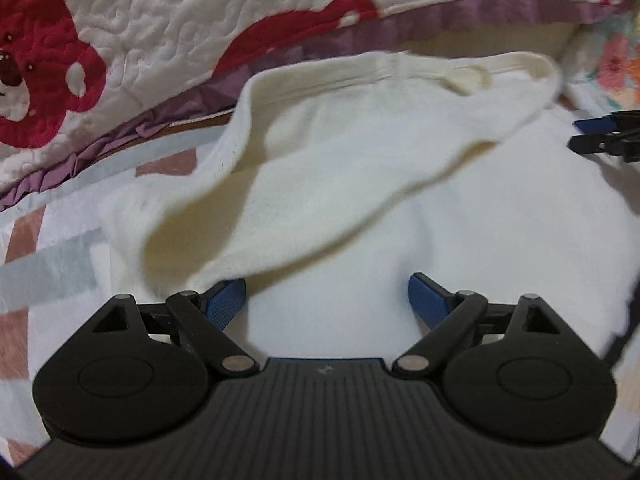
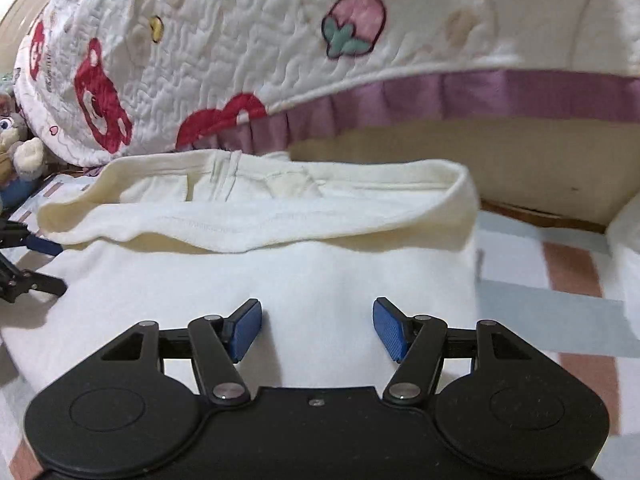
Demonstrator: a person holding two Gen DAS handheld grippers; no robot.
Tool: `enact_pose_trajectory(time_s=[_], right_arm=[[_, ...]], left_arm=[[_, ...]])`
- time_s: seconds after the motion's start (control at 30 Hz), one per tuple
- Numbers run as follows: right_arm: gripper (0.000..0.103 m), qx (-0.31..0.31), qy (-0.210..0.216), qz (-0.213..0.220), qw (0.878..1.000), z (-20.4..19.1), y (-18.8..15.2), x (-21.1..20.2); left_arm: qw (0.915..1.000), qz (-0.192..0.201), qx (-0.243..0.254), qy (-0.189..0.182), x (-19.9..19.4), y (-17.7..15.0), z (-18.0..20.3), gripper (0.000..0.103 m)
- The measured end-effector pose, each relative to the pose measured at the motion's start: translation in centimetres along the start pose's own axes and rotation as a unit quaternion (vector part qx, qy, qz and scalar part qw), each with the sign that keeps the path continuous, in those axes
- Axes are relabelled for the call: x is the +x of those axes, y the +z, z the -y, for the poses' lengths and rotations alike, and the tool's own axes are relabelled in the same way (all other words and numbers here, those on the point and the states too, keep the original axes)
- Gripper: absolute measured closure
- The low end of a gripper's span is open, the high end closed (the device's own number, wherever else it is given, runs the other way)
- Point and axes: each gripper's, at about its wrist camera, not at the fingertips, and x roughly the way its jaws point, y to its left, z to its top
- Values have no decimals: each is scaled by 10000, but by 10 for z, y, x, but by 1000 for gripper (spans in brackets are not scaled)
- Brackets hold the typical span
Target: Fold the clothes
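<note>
One white garment [image 1: 360,184], folded over; two tools [image 1: 326,300] [image 2: 318,328] spread wide.

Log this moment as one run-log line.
left gripper: open, empty | right gripper: open, empty | cream knit garment: flat on patterned bedsheet, top flap folded over

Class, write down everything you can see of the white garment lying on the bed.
The white garment is soft, thick-looking knit cloth in cream-white. Its far part, a stitched hem or waistband with seams, is folded back toward the cameras over the flat lower layer, leaving a loose, puffed flap. It lies on a checked bed sheet, just in front of a quilted blanket. The left gripper and right gripper hover open over it; neither grips it.
</note>
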Motion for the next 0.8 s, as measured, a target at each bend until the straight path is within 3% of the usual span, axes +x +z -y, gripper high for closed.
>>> enact_pose_trajectory(time_s=[0.03, 0.1, 0.13, 0.2, 0.23, 0.3, 0.37, 0.47, 0.57, 0.63, 0.73, 0.8], right_arm=[[36, 50, 96, -149, 9998, 1, 6, 13], [36, 6, 39, -375, 9993, 0, 22, 37], [36, -144, -43, -505, 9986, -2, 32, 51], [36, -390, -274, -496, 9976, -11, 44, 68], [39, -452, -417, -394, 9973, -13, 50, 74], [39, -348, -831, 15, 9959, -15, 63, 78], [39, 70, -1095, 495, 9927, -12, 73, 71], [38, 734, -1110, 1091, 9851, -2, 79, 53], [38, 1117, -942, 1305, 9806, 4, 69, 29], [38, 1338, -873, 1384, 9774, 3, 52, 7], [37, 1580, -598, 1612, 9724, -1, -5, -43], [37, 1313, -987, 1539, 9743, -10, -42, -69]], left_arm=[[9994, -260, -225, 5, 10, 9, -6, 0], [9948, -771, -672, 18, 30, 26, -18, 0], [9939, -746, -805, 69, 31, 33, -22, 2], [9951, -403, -668, 610, 28, 51, -27, 30], [9943, -180, -576, 881, 25, 58, -31, 34], [9888, 268, -400, 1416, 19, 72, -38, 35], [9815, 710, -764, 1607, 4, 71, -54, 34], [9640, 1362, -1307, 1873, -19, 70, -78, 26], [9633, 1198, -2020, 1297, -34, 40, -84, 23], [9588, 1003, -2432, 1070, -44, 1, -72, 21], [9469, 721, -2978, 981, -56, -63, -62, 20], [9353, 555, -3366, 946, -64, -103, -59, 20]])
